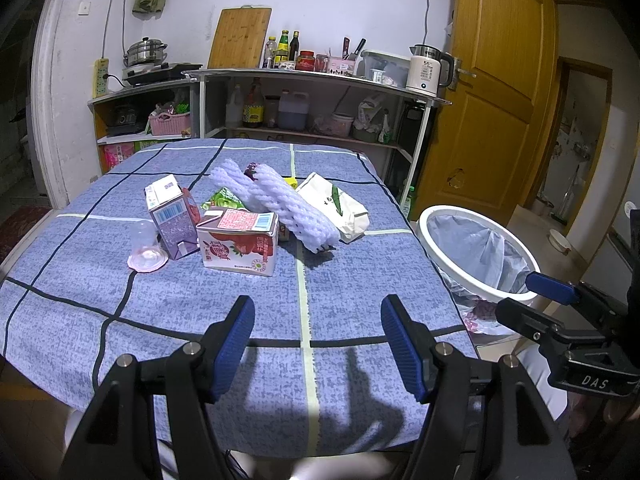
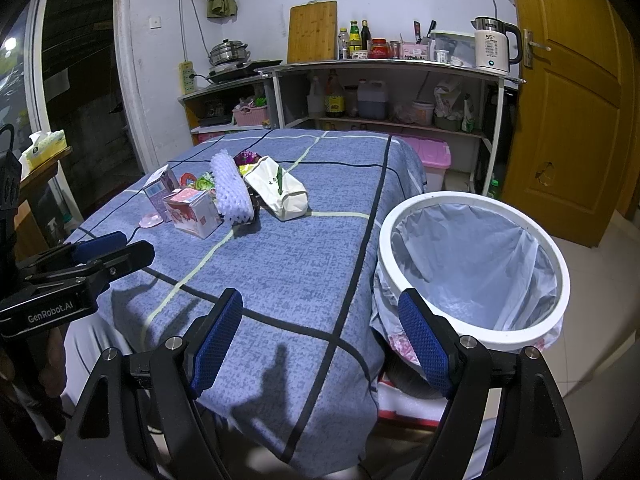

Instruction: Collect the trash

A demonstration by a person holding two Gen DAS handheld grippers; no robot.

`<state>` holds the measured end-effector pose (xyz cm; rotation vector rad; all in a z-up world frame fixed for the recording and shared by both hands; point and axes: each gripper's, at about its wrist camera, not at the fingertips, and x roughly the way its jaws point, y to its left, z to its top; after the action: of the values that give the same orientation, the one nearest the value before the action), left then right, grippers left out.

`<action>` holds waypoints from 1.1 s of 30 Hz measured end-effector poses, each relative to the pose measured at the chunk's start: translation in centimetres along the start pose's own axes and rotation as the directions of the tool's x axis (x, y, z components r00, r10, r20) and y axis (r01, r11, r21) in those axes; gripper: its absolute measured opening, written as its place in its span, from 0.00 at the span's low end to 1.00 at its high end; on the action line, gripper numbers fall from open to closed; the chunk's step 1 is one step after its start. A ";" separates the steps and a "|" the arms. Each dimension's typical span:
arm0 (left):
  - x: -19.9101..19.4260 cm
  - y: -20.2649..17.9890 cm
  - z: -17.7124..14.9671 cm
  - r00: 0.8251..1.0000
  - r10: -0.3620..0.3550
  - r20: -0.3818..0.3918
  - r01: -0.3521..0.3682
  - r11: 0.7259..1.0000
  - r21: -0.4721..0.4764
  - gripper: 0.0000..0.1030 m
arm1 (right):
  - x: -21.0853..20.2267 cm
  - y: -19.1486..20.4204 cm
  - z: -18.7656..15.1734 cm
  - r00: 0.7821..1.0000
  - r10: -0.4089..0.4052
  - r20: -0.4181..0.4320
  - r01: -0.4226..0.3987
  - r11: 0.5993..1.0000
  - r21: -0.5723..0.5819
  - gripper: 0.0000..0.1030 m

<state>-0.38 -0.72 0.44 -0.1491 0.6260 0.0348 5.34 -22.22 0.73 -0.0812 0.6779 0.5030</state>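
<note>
1. We see the left gripper (image 1: 318,344) spread wide and empty above the near bench (image 1: 360,280).
2. The right gripper (image 2: 320,340) is equally spread, holding nothing.
3. The trash sits mid-bench: a red drink carton (image 1: 239,242), a purple carton (image 1: 172,216), foam netting (image 1: 280,204), and a paper bag (image 1: 336,204).
4. The lined bin (image 2: 472,272) stands just beside the bench's right edge.

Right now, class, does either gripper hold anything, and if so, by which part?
Nothing is held. The left gripper and right gripper both stand open and empty above the tablecloth, short of the trash.
</note>
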 end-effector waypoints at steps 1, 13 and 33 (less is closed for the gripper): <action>0.0 0.0 0.0 1.000 0.000 0.000 0.000 1.000 0.000 0.66 | 0.0 0.0 0.0 1.000 0.000 0.000 0.000 1.000 0.000 0.78; 0.0 0.0 0.0 1.000 -0.001 0.001 0.001 1.000 -0.001 0.66 | -0.1 0.1 0.1 1.000 0.000 -0.002 0.000 1.000 -0.001 0.78; -0.4 -0.7 0.1 1.000 -0.008 -0.008 0.008 1.000 -0.010 0.66 | 0.7 0.4 0.4 1.000 0.012 -0.001 -0.012 1.000 -0.009 0.78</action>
<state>-0.57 -1.41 0.82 -0.1619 0.6334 0.0298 5.80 -21.48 0.66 -0.0862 0.6770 0.5175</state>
